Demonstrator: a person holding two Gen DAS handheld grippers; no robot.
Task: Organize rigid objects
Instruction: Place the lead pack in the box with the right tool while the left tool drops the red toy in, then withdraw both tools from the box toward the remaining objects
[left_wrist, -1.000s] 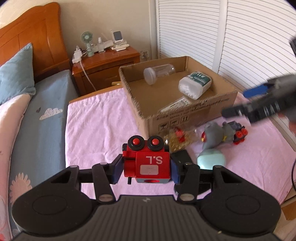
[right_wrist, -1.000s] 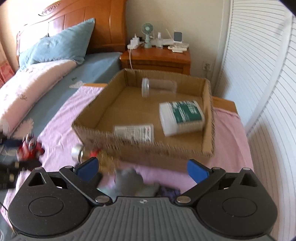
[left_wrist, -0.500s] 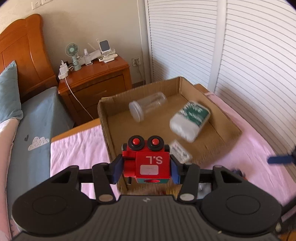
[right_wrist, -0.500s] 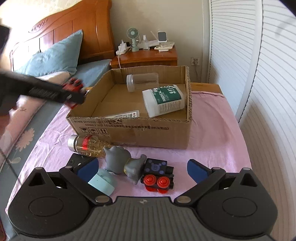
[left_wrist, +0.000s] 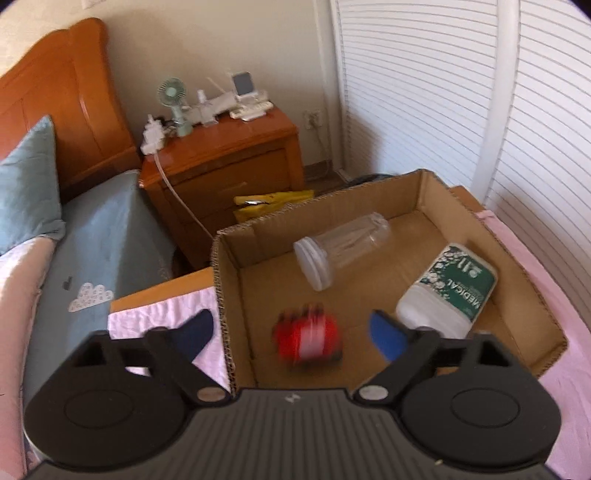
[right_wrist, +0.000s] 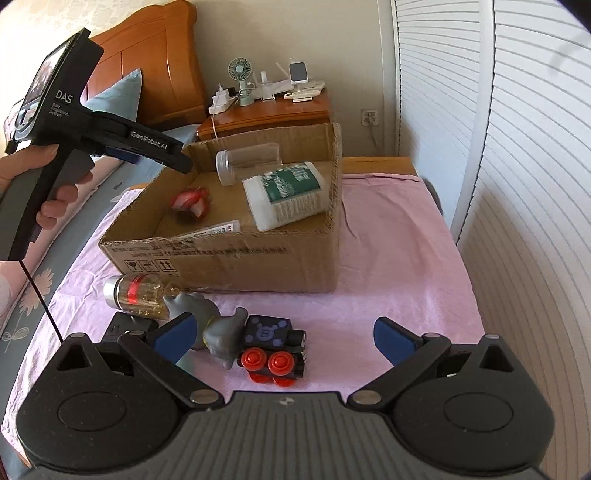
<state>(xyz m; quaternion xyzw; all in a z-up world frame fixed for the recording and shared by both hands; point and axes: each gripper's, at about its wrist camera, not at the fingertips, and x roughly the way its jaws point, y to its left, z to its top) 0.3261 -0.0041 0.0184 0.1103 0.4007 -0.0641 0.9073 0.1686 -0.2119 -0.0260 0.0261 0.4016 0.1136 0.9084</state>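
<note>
My left gripper has just sprung open, empty; the red toy train drops into the cardboard box. My right gripper gapes over the black toy train, next.

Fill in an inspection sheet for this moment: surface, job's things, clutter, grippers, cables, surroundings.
Surface: pink cloth over the bed.
Job's things: cardboard box holds a clear jar, a white medical bottle and a blurred red toy; outside its front wall lie a glass bottle, a grey figure, a dark block toy and a black item.
Clutter: nothing seen.
Grippers: left gripper open over the box, jaws just opened, red toy free of the pads; right gripper open, empty, above the floor toys.
Cables: thin black lead from the left handle; white cord off the nightstand.
Surroundings: nightstand with a fan, louvred doors.
</note>
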